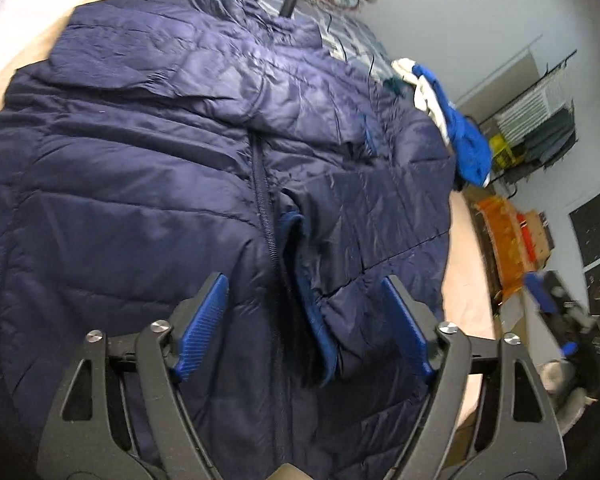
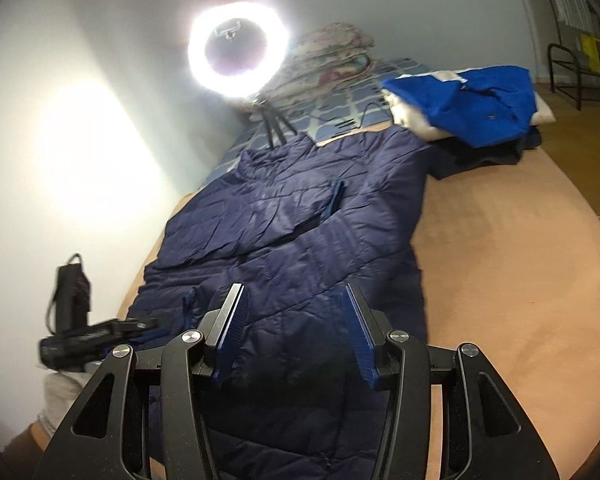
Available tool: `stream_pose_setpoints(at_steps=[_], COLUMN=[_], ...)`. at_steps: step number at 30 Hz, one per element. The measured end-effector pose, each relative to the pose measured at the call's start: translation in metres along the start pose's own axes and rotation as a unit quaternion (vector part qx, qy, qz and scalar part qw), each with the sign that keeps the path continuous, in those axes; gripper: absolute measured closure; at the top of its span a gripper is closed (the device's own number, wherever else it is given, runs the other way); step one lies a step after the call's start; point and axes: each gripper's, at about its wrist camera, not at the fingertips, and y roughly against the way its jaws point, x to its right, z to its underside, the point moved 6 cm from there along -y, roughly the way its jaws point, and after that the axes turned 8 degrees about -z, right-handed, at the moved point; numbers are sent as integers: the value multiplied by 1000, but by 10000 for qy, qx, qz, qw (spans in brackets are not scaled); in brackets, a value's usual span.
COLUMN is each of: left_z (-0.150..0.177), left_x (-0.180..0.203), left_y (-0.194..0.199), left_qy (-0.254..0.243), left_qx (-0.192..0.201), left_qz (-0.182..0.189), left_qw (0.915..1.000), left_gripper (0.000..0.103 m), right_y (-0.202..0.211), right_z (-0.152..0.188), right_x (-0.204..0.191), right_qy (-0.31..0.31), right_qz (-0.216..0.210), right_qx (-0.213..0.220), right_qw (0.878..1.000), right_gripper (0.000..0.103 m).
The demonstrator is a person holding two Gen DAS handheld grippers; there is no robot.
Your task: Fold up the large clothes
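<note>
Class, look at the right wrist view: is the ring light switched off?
No, the ring light glows bright white above the navy puffer jacket.

Bare bedcover (image 2: 520, 280) right of jacket (image 2: 292, 240); clothes pile (image 2: 468, 100) and ring light (image 2: 238, 50) block far end.

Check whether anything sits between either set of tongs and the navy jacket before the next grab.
Nothing visible does. The left tongs hang open right above the navy puffer jacket near its zipper, and the right tongs hang open over its lower part. The blue garment pile lies beyond the jacket's far corner.
</note>
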Motion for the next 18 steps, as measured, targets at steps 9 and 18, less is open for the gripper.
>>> stream_pose_setpoints(at_steps=[9, 18], left_z=[-12, -72], left_x=[11, 27], left_y=[-29, 4], left_qy=[-598, -1595], left_qx=[191, 920], left_qz=[-865, -1324], left_qw=[9943, 9739], left_gripper=[99, 99], right_y=[23, 47], right_z=[-20, -43], right_x=[-4, -16], right_qy=[-360, -423], right_qz=[-450, -487], right_qx=[293, 668], right_qw=[9979, 9957], right_gripper=[55, 55])
